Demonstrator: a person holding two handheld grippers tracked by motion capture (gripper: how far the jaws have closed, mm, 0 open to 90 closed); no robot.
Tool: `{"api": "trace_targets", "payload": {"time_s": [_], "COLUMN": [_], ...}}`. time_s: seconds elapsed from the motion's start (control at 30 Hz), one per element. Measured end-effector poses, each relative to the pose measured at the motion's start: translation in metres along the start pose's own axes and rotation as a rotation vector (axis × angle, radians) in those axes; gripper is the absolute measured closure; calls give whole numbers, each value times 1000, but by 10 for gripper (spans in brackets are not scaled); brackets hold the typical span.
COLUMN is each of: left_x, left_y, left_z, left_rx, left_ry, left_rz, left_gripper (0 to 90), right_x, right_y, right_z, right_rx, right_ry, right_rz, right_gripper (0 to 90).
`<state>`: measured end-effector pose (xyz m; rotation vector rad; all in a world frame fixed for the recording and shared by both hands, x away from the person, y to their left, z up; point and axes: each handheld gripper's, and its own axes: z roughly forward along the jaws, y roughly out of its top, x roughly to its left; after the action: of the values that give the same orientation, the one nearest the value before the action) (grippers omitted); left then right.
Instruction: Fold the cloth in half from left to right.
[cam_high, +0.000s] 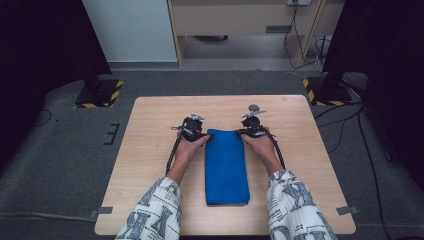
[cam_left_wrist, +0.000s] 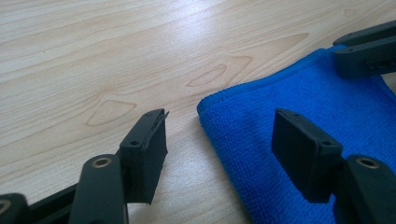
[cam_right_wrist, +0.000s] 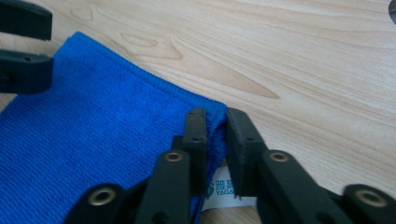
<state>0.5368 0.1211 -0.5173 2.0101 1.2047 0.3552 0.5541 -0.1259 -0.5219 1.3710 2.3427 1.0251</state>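
A folded blue towel (cam_high: 227, 167) lies lengthwise in the middle of the wooden table (cam_high: 150, 150). My left gripper (cam_high: 192, 129) is at the towel's far left corner. In the left gripper view it (cam_left_wrist: 219, 119) stands open, one jaw over bare wood and the other over the towel (cam_left_wrist: 280, 88). My right gripper (cam_high: 252, 127) is at the far right corner. In the right gripper view it (cam_right_wrist: 215, 116) is shut on the folded edge of the towel (cam_right_wrist: 102, 121), just above a white label (cam_right_wrist: 224, 189).
A small grey round object (cam_high: 254, 107) sits on the table beyond the right gripper. Black stand bases with yellow-black stripes stand on the floor at far left (cam_high: 99, 93) and far right (cam_high: 325, 92). Cables (cam_high: 350, 125) trail on the carpet at the right.
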Motion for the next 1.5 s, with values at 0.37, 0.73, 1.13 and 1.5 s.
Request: {"api": "trace_targets", "payload": {"time_s": [0.37, 0.73, 1.13, 1.5], "left_x": [-3, -7, -14, -23], "left_y": [2, 0, 6, 15], "left_z": [8, 18, 6, -13], "left_rx": [-10, 20, -4, -59], "left_ry": [12, 38, -11, -17], "left_rz": [-18, 18, 34, 56], "left_gripper": [420, 571, 863, 864], "right_x": [3, 7, 10, 13], "right_y": [0, 3, -1, 3], "right_z": [-5, -12, -19, -35], "right_rx": [-5, -19, -44, -94], "right_ry": [17, 24, 36, 38], "right_rz": [-7, -24, -16, -15], "right_gripper": [854, 856, 860, 860]}}
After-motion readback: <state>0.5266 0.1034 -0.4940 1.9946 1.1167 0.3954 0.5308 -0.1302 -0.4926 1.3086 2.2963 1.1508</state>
